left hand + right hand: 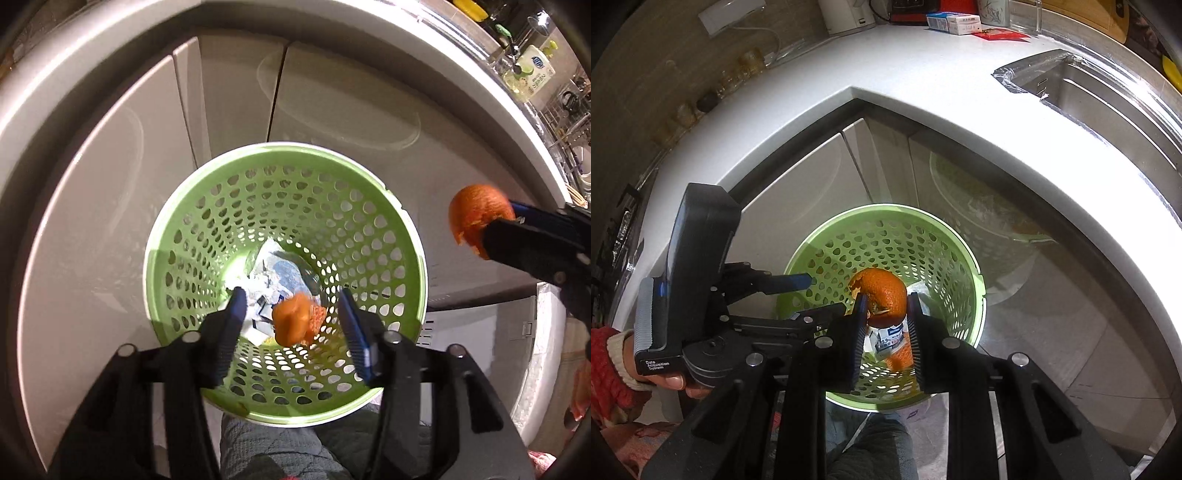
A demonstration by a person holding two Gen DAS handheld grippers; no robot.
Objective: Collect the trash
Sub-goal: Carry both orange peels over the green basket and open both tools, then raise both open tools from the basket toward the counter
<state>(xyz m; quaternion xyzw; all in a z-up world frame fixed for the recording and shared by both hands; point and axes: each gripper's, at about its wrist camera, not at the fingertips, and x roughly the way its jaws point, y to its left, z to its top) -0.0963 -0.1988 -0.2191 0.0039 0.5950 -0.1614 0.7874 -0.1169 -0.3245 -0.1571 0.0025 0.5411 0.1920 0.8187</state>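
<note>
A green perforated bin (pixel 162 236) stands on the floor in front of the corner cabinets. My left gripper (pixel 291 299) hangs open right over it. A blurred piece of orange peel (pixel 295 319) is loose between its fingers, touching neither pad. Crumpled paper wrappers (pixel 273 269) lie on the bin's bottom. My right gripper (pixel 886 299) is shut on a larger curled orange peel (pixel 882 291) above the bin (pixel 975 266). In the left wrist view that peel (pixel 478 210) sits beyond the bin's right rim. The left gripper (pixel 803 297) shows at the left of the right wrist view.
A white corner countertop (pixel 923 74) overhangs grey cabinet doors (pixel 110 184). A steel sink (pixel 1089 92) is at the right, boxes (pixel 953 22) at the back. A dish soap bottle (pixel 532 70) stands by a rack. A person's hand (pixel 672 380) holds the left gripper.
</note>
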